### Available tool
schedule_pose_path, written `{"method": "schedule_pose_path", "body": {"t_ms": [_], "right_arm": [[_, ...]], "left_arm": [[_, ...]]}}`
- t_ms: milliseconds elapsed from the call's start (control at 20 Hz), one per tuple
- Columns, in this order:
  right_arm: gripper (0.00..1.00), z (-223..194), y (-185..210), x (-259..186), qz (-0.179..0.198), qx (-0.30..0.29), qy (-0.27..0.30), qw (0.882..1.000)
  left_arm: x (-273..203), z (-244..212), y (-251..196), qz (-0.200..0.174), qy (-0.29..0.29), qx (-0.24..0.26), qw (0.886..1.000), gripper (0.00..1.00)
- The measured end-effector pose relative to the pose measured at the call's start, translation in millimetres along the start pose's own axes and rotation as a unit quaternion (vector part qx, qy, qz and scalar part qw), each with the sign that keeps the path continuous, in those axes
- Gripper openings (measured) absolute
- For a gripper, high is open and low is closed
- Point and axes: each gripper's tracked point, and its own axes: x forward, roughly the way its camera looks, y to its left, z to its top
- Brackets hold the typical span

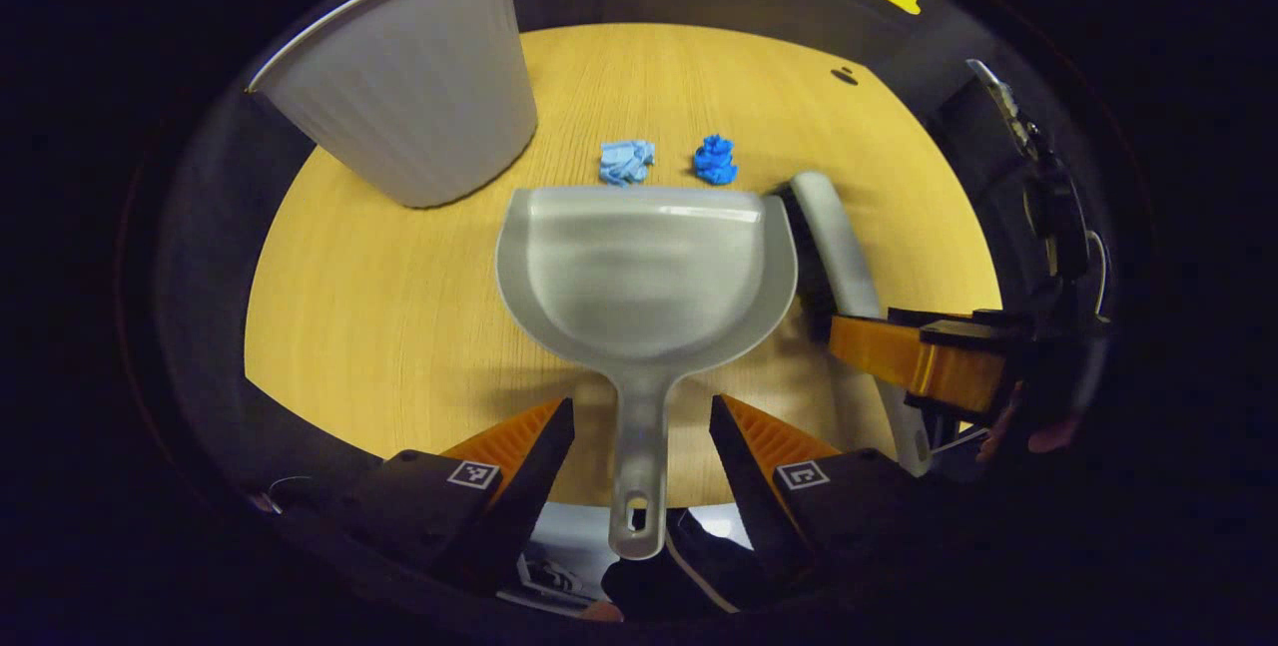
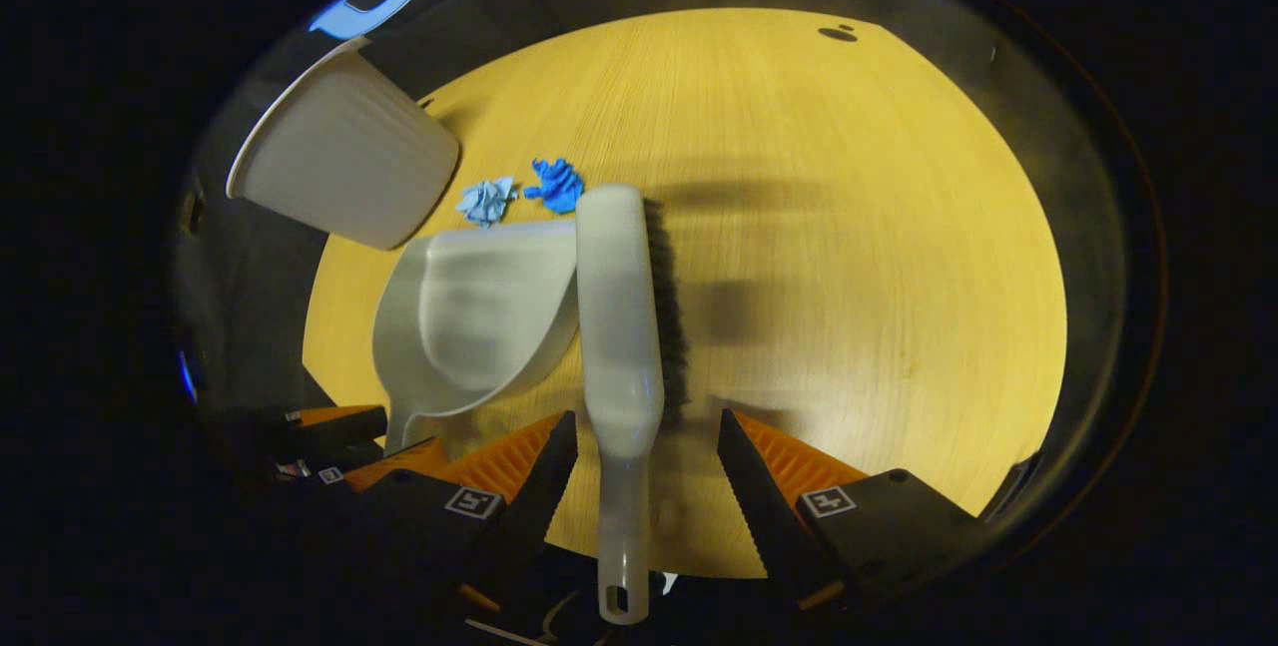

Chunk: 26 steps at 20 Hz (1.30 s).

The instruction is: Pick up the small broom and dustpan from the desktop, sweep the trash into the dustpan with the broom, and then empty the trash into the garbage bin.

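Two views over one round wooden desktop point(image 1: 399, 326), items listed from largest down. Garbage bin point(image 1: 409, 77): pale, ribbed, standing at the upper left of the frame in both views. Dustpan point(image 1: 644, 267): translucent grey, flat on the desktop at centre of the left gripper view, mouth toward the trash, handle running down between the left gripper point(image 1: 641, 441), whose fingers stand apart on either side without touching it. Small broom point(image 2: 619, 317): pale handle, dark bristles on its right side, lying just beside the dustpan's right edge; in the right gripper view its handle runs between the parted fingers of the right gripper point(image 2: 644, 451). Trash: a pale blue wad point(image 1: 626, 162) and a darker blue wad point(image 1: 715, 160), just beyond the dustpan's mouth. No legible writing; each finger carries a square black-and-white marker. The left gripper view alone shows a hand at right holding the right gripper.
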Motion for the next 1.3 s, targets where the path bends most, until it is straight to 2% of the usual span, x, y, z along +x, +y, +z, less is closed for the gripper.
{"method": "schedule_pose_path", "body": {"t_ms": [50,100,150,200,250,300,350,400,450,550,600,650,700,750,850,900,950,1000,1050,1100,1150,1250,1300], "right_arm": [[0.85,-4.9,-0.4,5.2,0.002,-0.007,0.017,1.0],[0.93,-8.7,-0.4,6.2,0.002,-0.011,0.034,0.999],[0.85,-5.0,0.3,5.8,-0.001,-0.012,0.029,0.999],[0.84,3.4,4.8,11.1,0.0,-0.009,0.021,1.0],[0.88,3.9,5.8,12.5,-0.006,-0.008,0.029,1.0],[0.78,3.6,7.0,13.5,-0.013,-0.006,0.032,0.999],[0.87,2.9,6.7,14.1,-0.023,-0.005,0.038,0.999],[0.87,3.1,6.7,16.0,-0.033,-0.005,0.041,0.999],[0.77,3.4,4.2,17.1,-0.047,-0.01,0.042,0.998],[0.89,2.2,1.9,16.8,-0.07,-0.014,0.048,0.996],[0.71,2.4,1.1,18.4,-0.079,-0.011,0.048,0.996],[0.78,2.6,-0.1,18.8,-0.09,-0.009,0.048,0.995],[0.71,1.8,-6.8,20.7,-0.112,-0.007,0.05,0.992],[0.78,2.6,-11.3,20.5,-0.128,-0.004,0.051,0.99],[0.55,1.7,-10.1,19.5,-0.133,0.004,0.059,0.989],[0.56,1.4,-11.6,17.6,-0.134,0.008,0.061,0.989],[0.56,0.6,-12.3,16.9,-0.137,0.009,0.059,0.989],[0.51,1.4,-11.8,17.5,-0.139,0.009,0.059,0.989],[0.51,1.9,-11.7,18.7,-0.143,0.007,0.056,0.988],[0.51,-0.3,-10.1,20.1,-0.143,0.002,0.054,0.988],[0.46,-0.8,-9.3,20.5,-0.142,0.001,0.056,0.988],[0.49,-1.4,-9.3,20.0,-0.137,0.0,0.058,0.989],[0.45,-0.1,-9.8,19.6,-0.137,0.004,0.058,0.989]], "left_arm": [[5.5,2.9,-2.2,0.005,0.018,0.002,1.0,0.83],[9.5,6.2,-2.6,0.004,0.033,0.011,0.999,0.83],[16.3,7.8,0.0,0.013,0.042,0.019,0.999,0.83],[20.9,13.4,-0.8,0.016,0.048,0.026,0.998,0.83],[26.8,16.8,-0.9,0.012,0.052,0.032,0.998,0.84],[30.9,20.7,0.4,0.013,0.058,0.031,0.998,0.84],[35.9,24.6,-0.8,0.006,0.058,0.03,0.998,0.84],[39.7,26.6,-3.1,-0.002,0.062,0.03,0.998,0.84],[38.1,27.2,-5.2,-0.01,0.063,0.028,0.998,0.84],[40.3,32.3,-3.8,-0.014,0.057,0.035,0.998,0.81],[40.1,33.1,-2.6,-0.014,0.058,0.033,0.998,0.81],[40.1,33.2,-0.9,-0.013,0.058,0.032,0.998,0.81],[40.7,32.1,-1.1,-0.014,0.062,0.032,0.997,0.81],[40.4,32.7,-0.2,-0.014,0.063,0.033,0.997,0.78],[39.8,31.9,0.1,-0.013,0.065,0.019,0.998,0.76],[41.6,29.8,-0.2,-0.014,0.062,0.005,0.998,0.69],[40.9,26.7,-1.1,-0.015,0.059,-0.005,0.998,0.54],[39.7,26.8,-1.7,-0.015,0.052,0.001,0.999,0.43],[37.9,25.9,-0.8,-0.015,0.054,0.025,0.998,0.36],[40.7,26.3,2.1,-0.017,0.051,0.041,0.998,0.32],[41.7,24.3,0.2,-0.018,0.054,0.041,0.998,0.32],[41.3,25.7,0.7,-0.017,0.049,0.036,0.998,0.32],[42.8,25.7,-0.1,-0.014,0.045,0.027,0.999,0.32]]}}
